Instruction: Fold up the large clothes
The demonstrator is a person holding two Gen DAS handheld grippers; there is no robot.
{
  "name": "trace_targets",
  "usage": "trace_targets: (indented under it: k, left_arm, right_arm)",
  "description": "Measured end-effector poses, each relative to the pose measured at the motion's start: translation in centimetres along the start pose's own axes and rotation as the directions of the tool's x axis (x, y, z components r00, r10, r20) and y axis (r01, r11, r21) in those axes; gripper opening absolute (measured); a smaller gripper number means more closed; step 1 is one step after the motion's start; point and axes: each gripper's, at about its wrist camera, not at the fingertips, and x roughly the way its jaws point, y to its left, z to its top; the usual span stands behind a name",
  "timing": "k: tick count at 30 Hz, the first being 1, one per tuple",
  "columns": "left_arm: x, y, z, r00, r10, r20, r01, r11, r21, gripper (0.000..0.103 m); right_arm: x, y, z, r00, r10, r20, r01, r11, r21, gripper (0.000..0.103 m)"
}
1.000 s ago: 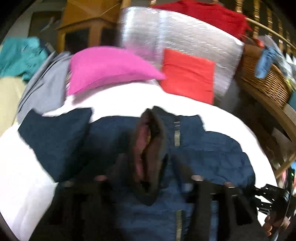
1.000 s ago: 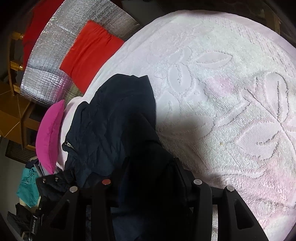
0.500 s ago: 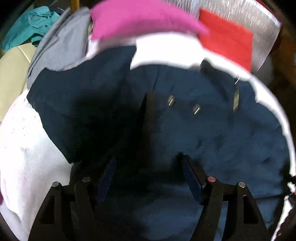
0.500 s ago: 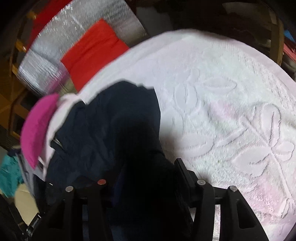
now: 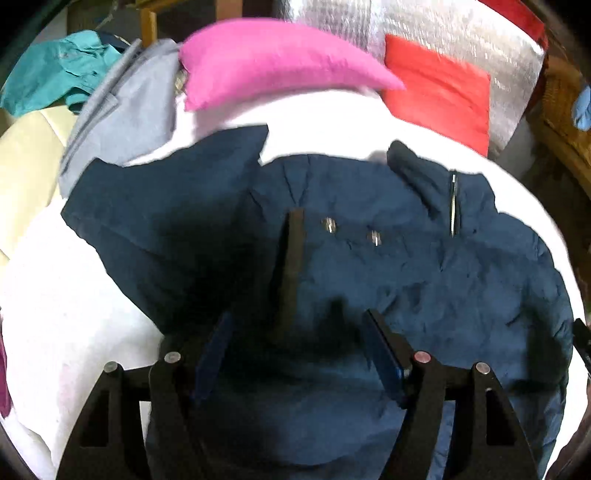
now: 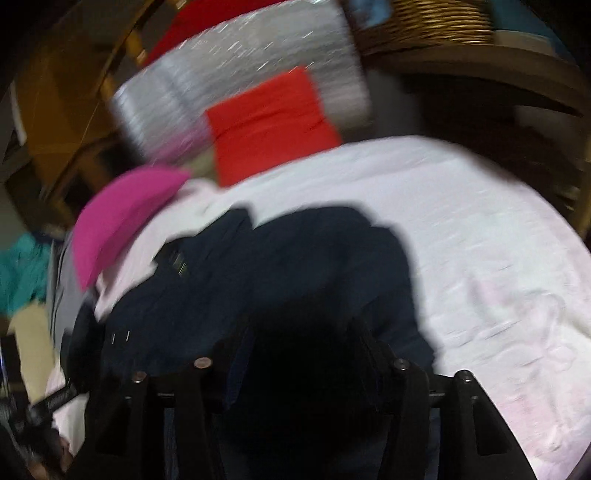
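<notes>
A navy jacket [image 5: 406, 280] lies spread on a white embossed bedspread [image 5: 66, 314], front up, showing two snaps and a zip. My left gripper [image 5: 299, 343] hovers just over its middle, open, with the fingers either side of the dark front strip and not pinching it. In the blurred right wrist view the same jacket [image 6: 295, 266] rises in a dark bunch into my right gripper [image 6: 306, 354]. Its jaws are closing on that fabric, which fills the gap between them.
A pink cushion [image 5: 273, 62], a red cushion [image 5: 439, 88] and a silver foil mat [image 5: 424, 26] stand behind the jacket. Grey [image 5: 125, 122] and teal [image 5: 55, 70] garments lie at the back left. A wicker basket [image 6: 424, 22] sits at the back right, and bare bedspread [image 6: 480, 229] stretches to the right.
The left gripper sank towards the jacket and tipped downward; the raised collar fold is gone and the front lies flat. The right view rolled and rose, keeping dark fabric in the jaws.
</notes>
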Motion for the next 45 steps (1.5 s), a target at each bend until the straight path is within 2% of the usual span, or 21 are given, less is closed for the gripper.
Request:
trace_targets:
  k: [1,4,6,9,14,18,23,28,30,32,34,36,39,40,41,43,45]
  left_arm:
    - [0.4,-0.2,-0.1,1.0,-0.001,-0.018,0.001,1.0,0.008,0.073]
    - [2.4,-1.0,-0.8,0.996,-0.004,-0.091,0.007,0.999,0.04,0.073]
    - [2.6,-1.0,-1.1,0.996,0.005,-0.087,-0.001,0.999,0.043,0.073]
    - [1.7,-1.1,-1.0,0.998,-0.009,-0.063,0.011,0.999,0.038,0.073]
    - [-0.9,-1.3,-0.7,0.998,-0.03,0.049,0.028,0.999,0.035,0.073]
    - [-1.9,-1.5,-0.5,0.993,-0.053,0.101,0.05,0.998,0.034,0.073]
    - [-0.8,-2.6,-0.4,0.995,-0.048,0.083,0.042,0.997,0.067,0.073]
    - [0.0,-2.3,-1.0,0.997,-0.044,0.068,0.04,0.998,0.053,0.073]
    - [0.9,-2.7,-1.2,0.998,-0.023,0.055,0.02,0.998,0.066,0.079]
    - [2.5,-3.7,-1.8,0.999,0.035,0.016,-0.036,0.991,0.132,0.09]
    - [2.8,-4.6,-2.1,0.996,0.085,0.041,-0.091,0.979,0.185,0.092]
    - [2.5,-4.8,-2.0,0.995,0.094,0.036,-0.099,0.975,0.197,0.092]
    - [1.5,-3.9,-1.6,0.999,0.036,0.016,-0.038,0.988,0.151,0.092]
    - [0.8,-3.5,-1.4,1.0,0.005,0.025,-0.008,0.991,0.133,0.092]
    - [0.0,-3.1,-1.2,0.999,-0.022,0.04,0.017,0.993,0.12,0.092]
    - [-2.2,-1.9,-0.7,0.992,-0.065,0.106,0.055,0.994,0.096,0.092]
    - [-4.1,-0.3,-0.1,0.982,-0.075,0.171,0.064,0.995,0.071,0.092]
  right_arm:
    - [0.6,1.0,-0.4,1.0,-0.005,-0.027,0.004,0.999,-0.036,0.043]
    - [2.9,3.6,-2.1,0.989,-0.104,-0.109,0.085,0.983,-0.163,0.043]
    - [4.4,4.6,-3.0,0.973,-0.168,-0.157,0.131,0.966,-0.222,0.043]
    - [4.2,5.5,-3.9,0.966,-0.224,-0.127,0.182,0.943,-0.28,0.044]
    - [2.9,6.5,-3.7,0.967,-0.248,-0.062,0.218,0.928,-0.303,0.044]
    - [1.6,7.2,-3.2,0.964,-0.265,0.004,0.253,0.916,-0.312,0.044]
    - [0.6,7.7,-2.5,0.951,-0.3,0.081,0.31,0.896,-0.318,0.044]
    - [0.3,7.8,-2.0,0.944,-0.308,0.118,0.329,0.891,-0.311,0.044]
    - [0.2,7.7,-1.9,0.943,-0.307,0.126,0.331,0.892,-0.307,0.044]
    - [0.2,7.6,-1.8,0.942,-0.309,0.133,0.335,0.892,-0.302,0.044]
    - [0.2,7.6,-1.7,0.941,-0.312,0.134,0.338,0.892,-0.3,0.044]
    - [0.5,7.5,-1.7,0.942,-0.312,0.123,0.335,0.894,-0.297,0.044]
    - [1.4,7.1,-1.7,0.951,-0.301,0.066,0.307,0.91,-0.28,0.05]
    - [2.1,6.7,-1.7,0.956,-0.294,0.022,0.289,0.92,-0.265,0.055]
    - [3.0,6.2,-1.7,0.957,-0.288,-0.031,0.272,0.93,-0.249,0.059]
    - [4.5,5.4,-2.0,0.956,-0.267,-0.123,0.237,0.947,-0.215,0.06]
    - [5.0,4.9,-2.2,0.957,-0.253,-0.143,0.225,0.956,-0.188,0.06]
